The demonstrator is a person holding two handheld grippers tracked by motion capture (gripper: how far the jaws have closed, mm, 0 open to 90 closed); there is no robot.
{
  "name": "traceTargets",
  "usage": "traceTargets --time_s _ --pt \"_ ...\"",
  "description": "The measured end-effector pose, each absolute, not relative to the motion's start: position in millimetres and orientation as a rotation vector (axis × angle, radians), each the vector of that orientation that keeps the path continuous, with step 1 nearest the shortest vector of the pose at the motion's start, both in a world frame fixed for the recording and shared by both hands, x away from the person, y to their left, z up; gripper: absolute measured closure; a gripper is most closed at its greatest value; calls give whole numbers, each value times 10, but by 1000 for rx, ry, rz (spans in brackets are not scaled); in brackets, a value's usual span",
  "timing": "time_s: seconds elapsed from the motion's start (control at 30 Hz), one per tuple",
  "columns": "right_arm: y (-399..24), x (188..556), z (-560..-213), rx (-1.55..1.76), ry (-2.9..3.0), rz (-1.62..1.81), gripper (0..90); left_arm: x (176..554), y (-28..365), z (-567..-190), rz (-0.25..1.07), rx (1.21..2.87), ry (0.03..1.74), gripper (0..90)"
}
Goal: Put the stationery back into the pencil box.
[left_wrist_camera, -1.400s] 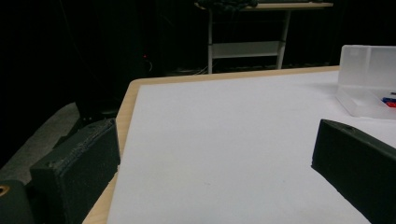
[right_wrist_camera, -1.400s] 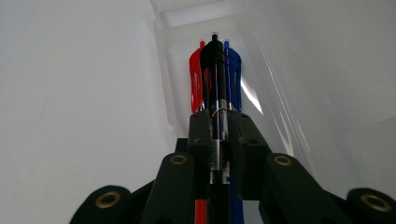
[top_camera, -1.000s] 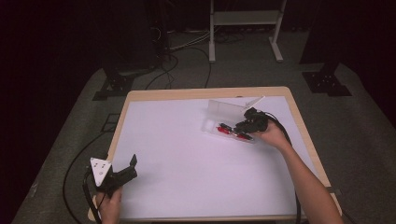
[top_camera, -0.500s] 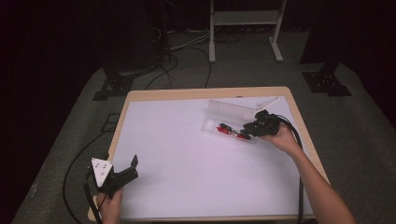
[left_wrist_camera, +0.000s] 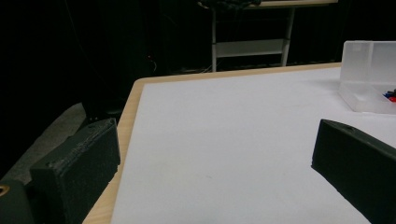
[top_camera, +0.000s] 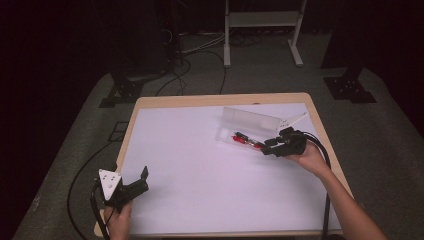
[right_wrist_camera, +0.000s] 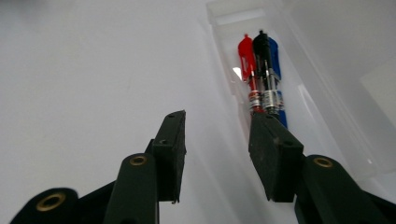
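A wooden-edged table (top_camera: 131,127) with a white top stood on grey carpet (top_camera: 390,130). Beyond it stood a white metal frame (top_camera: 260,22), with black cables (top_camera: 197,52) trailing across the floor.

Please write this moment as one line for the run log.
right gripper: opening, empty | pens: in clear case | left gripper: open, idle

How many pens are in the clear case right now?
3, side by side in the open clear case: red pen on the left, black pen in the middle, blue pen on the right. None looks hidden.
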State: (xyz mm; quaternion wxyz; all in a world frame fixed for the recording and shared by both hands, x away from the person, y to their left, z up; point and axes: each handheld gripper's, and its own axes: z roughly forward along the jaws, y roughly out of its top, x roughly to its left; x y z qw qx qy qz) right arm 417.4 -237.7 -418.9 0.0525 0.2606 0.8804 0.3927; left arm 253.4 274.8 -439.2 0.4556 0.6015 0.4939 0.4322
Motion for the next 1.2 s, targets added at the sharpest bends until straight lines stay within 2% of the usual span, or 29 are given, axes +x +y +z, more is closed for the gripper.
traceTargets --time_s 0.17,1.2 --pt "-2366 4068 -4193 771 2695 1205 528 2534 2741 -4391 1068 1493 1217 4" --pt "-2455 3730 -4326 766 2707 1271 506 2523 2724 -4384 1076 1494 1215 4"
